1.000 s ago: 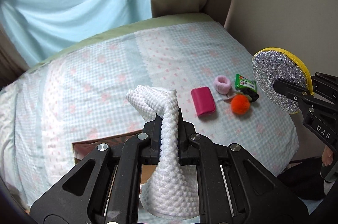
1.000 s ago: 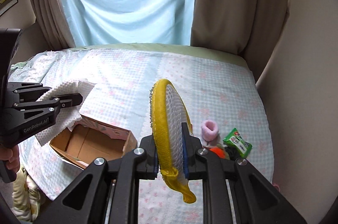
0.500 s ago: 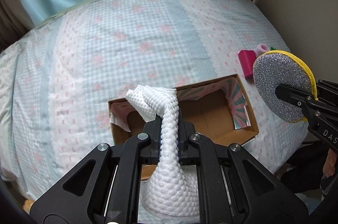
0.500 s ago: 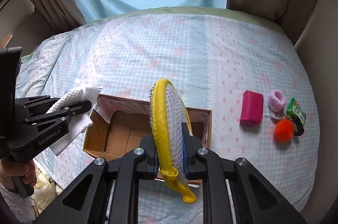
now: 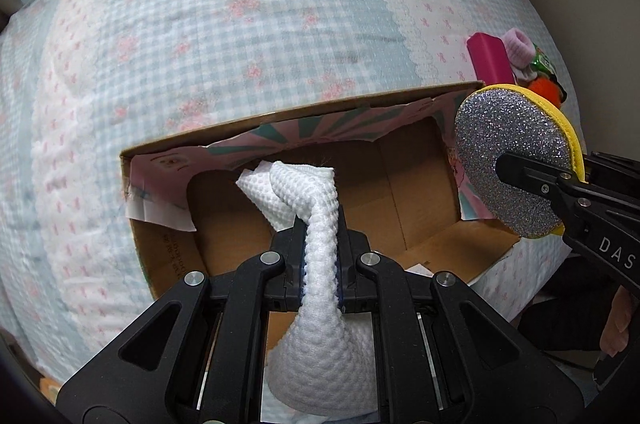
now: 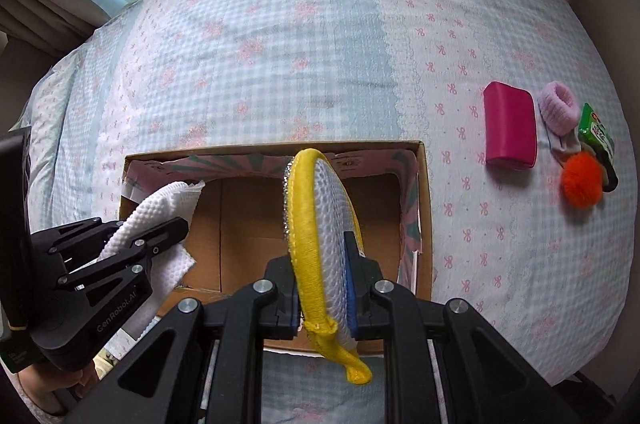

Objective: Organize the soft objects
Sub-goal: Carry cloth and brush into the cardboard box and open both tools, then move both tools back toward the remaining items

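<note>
Right gripper at bottom centre, jaws clamped on yellow-rimmed round scrubber, above open cardboard box on bed. Left gripper at lower left pinches white cloth over box's left end. Pink sponge, pink scrunchie, orange pompom at right.

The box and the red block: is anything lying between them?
No. In the right wrist view only bare bedsheet lies between the box and the red block; nothing sits on that strip.
</note>
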Demonstrator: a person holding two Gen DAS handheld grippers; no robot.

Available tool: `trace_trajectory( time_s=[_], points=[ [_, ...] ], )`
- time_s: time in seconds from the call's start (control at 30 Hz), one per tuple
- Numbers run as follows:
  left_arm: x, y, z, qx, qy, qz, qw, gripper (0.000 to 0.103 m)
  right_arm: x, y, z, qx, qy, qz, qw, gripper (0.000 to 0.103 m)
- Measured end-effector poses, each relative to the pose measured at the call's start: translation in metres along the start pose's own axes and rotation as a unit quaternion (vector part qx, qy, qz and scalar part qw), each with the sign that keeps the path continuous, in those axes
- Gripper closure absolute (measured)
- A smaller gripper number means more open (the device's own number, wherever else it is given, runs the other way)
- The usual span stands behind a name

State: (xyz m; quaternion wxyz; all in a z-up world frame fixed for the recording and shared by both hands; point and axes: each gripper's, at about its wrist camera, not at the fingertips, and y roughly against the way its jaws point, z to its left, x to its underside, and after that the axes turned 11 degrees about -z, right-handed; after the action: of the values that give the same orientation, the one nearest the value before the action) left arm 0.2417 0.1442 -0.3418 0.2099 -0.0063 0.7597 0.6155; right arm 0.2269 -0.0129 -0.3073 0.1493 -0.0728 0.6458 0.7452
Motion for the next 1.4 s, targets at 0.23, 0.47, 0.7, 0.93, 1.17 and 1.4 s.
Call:
trace_trajectory(
  time_s=[0.23,0.47,0.7,0.93,1.17,1.4],
  points=[
    [-0.005,-0.011,0.0,-0.015,-0.007,-0.002,0.9999,0.0,0.001,-0.023,-0.009,-0.007,-0.016,0.007,1.0,0.038],
    [0.01,-0.024,0.005,-0.02,0.005,0.025,0.9995,0.0,0.007,-0.029,-0.028,-0.029,-0.062,0.011,0.998,0.0],
    [0.02,-0.01,0.006,-0.026,0.02,0.016,0.9993,0.0,0.012,-0.015,-0.027,-0.04,-0.056,0.0,0.998,0.0],
    [0.024,0.025,-0.002,-0.037,0.014,-0.013,0.9991,0.0,0.018,0.018,-0.021,-0.048,-0.041,-0.028,0.998,0.0],
    [0.027,0.089,-0.014,-0.042,0.021,-0.059,0.9972,0.0,0.028,0.085,-0.013,-0.043,-0.025,-0.076,0.996,0.0],
    [0.033,0.152,-0.032,-0.051,0.023,-0.106,0.9928,0.0,0.041,0.155,-0.018,-0.006,-0.014,-0.125,0.992,0.0]
  ],
)
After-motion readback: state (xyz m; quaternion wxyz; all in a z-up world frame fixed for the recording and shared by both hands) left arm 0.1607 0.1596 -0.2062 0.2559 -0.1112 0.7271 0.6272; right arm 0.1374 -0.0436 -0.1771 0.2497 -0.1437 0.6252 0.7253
